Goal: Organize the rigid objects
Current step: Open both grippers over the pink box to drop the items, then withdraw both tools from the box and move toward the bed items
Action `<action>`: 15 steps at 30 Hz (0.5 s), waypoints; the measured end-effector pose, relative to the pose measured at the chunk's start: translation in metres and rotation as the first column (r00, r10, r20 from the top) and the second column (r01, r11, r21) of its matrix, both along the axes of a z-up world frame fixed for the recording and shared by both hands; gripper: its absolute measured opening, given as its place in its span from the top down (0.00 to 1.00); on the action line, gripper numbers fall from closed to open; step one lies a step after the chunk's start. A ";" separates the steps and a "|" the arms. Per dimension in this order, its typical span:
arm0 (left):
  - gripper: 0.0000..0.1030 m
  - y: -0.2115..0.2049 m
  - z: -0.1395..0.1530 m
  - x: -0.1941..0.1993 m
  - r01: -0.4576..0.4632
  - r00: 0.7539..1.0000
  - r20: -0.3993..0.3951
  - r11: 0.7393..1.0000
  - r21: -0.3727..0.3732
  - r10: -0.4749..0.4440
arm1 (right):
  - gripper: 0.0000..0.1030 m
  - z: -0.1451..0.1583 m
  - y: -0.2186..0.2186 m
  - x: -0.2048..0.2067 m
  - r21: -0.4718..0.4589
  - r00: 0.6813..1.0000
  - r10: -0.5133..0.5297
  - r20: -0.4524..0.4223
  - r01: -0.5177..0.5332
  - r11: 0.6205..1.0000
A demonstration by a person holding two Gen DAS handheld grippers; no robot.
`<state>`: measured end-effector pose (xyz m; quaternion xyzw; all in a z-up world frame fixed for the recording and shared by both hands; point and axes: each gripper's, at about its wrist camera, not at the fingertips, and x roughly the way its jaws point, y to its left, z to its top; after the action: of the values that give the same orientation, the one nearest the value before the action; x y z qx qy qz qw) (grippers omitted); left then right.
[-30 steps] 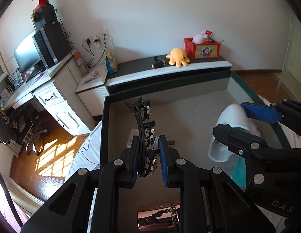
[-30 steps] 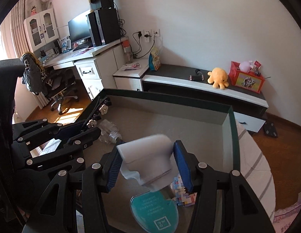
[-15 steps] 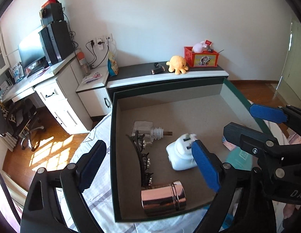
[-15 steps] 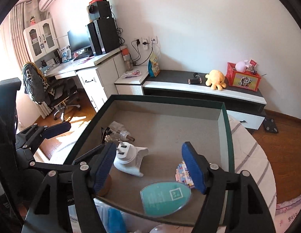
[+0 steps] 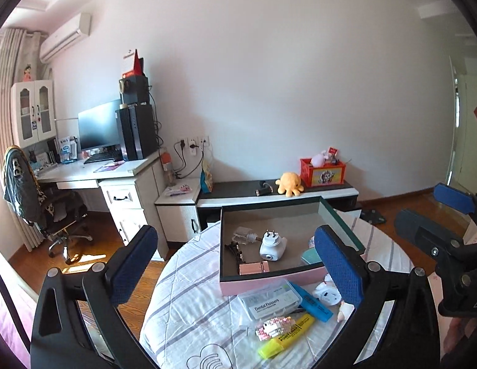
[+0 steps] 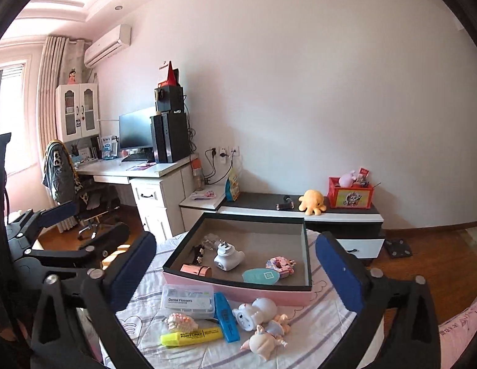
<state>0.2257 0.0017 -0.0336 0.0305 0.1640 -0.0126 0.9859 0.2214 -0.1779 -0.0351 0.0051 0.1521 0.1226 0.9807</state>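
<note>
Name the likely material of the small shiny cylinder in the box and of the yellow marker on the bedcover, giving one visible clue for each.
Cylinder: probably polished metal or metallised plastic, rose-gold, mirror-like highlights. Marker: plastic, smooth semi-gloss neon body with printed black lettering.

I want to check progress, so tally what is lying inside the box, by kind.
White plug adapter: 1
Black hair clip: 1
Clear bottle: 1
Rose-gold tin: 1
Teal oval case: 1
Pink brick model: 1
Total: 6

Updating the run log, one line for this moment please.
left claw: open, empty | right claw: open, empty | white plug adapter: in box | yellow highlighter: outside
</note>
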 end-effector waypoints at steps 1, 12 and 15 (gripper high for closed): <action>0.00 0.001 0.003 -0.014 -0.002 1.000 0.015 1.000 -0.007 0.002 | 0.00 0.002 0.000 -0.013 -0.005 1.000 -0.006 0.015 0.007 1.000; 0.00 -0.002 0.016 -0.123 -0.021 0.989 0.146 1.000 -0.022 0.024 | 0.00 0.006 0.001 -0.114 -0.024 0.993 -0.044 0.112 0.047 0.999; 0.00 -0.003 0.019 -0.138 -0.023 0.985 0.169 1.000 -0.018 0.026 | 0.00 0.008 0.001 -0.130 -0.028 0.988 -0.062 0.139 0.067 0.997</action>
<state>0.0874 -0.0010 -0.0145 0.0216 0.0799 0.0008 0.9966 0.0915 -0.1771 -0.0274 -0.0144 0.0854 0.0884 0.9923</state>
